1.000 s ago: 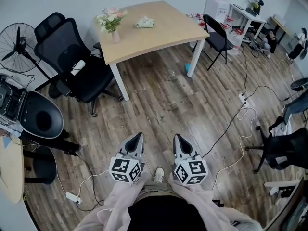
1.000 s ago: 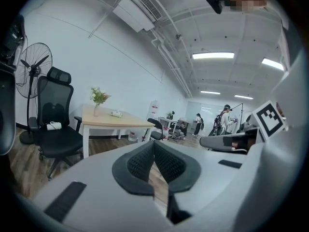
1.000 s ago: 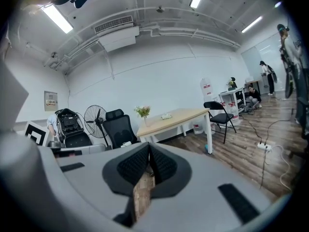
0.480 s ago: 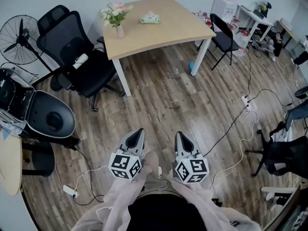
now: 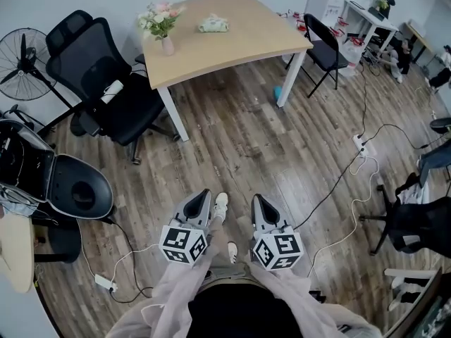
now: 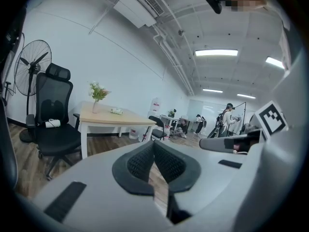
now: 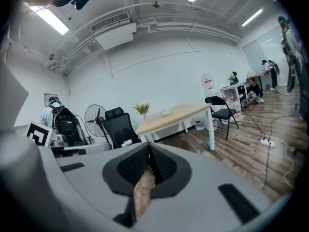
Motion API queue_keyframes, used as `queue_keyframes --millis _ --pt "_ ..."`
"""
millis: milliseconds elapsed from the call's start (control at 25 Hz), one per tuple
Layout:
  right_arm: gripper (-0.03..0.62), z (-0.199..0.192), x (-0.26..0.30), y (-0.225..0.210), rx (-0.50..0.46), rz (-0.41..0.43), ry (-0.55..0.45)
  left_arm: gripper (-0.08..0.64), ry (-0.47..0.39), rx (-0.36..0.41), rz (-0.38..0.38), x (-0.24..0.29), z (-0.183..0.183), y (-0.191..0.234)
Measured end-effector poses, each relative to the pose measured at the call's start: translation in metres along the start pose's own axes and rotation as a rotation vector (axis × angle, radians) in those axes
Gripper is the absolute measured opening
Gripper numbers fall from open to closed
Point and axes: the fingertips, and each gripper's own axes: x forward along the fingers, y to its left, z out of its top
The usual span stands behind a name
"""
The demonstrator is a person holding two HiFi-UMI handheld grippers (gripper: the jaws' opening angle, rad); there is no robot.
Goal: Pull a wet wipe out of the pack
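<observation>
The wet wipe pack (image 5: 213, 24), pale green, lies on the far side of a light wooden table (image 5: 232, 44), next to a vase of flowers (image 5: 161, 21). The pack also shows small on the table in the left gripper view (image 6: 116, 111) and in the right gripper view (image 7: 167, 113). My left gripper (image 5: 204, 194) and right gripper (image 5: 257, 200) are held side by side above the wooden floor, far short of the table. Both point toward it. Each has its jaws shut with nothing between them, as the left gripper view (image 6: 154, 145) and the right gripper view (image 7: 148, 146) show.
A black office chair (image 5: 106, 83) stands left of the table, with a fan (image 5: 21, 55) behind it. A black folding chair (image 5: 320, 44) is at the table's right. Cables (image 5: 352, 182) and a power strip (image 5: 104, 283) lie on the floor. An open black case (image 5: 70, 182) sits at left.
The person has walked a little toward the table and one shoe has stepped forward between the grippers. Both grippers stay shut and side by side.
</observation>
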Motion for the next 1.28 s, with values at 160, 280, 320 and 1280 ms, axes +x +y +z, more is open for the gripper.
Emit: queue_keyframes --millis 160,280,320,1280 --pt "0.012 0.009 0.019 -0.012 0.0 -0.011 0.001 0.012 0.001 0.001 -0.005 0.023 0.008 0.007" --pt "0.012 0.017 0.036 -0.019 0.0 -0.018 0.003 0.012 -0.001 -0.002 -0.006 0.04 0.017 0.016" --pt "0.012 0.02 0.043 -0.021 -0.002 -0.018 0.003 0.012 -0.001 -0.002 -0.008 0.046 0.02 0.019" --pt "0.012 0.092 0.195 -0.067 -0.011 -0.057 0.01 0.012 -0.001 0.0 -0.016 0.184 0.096 0.1"
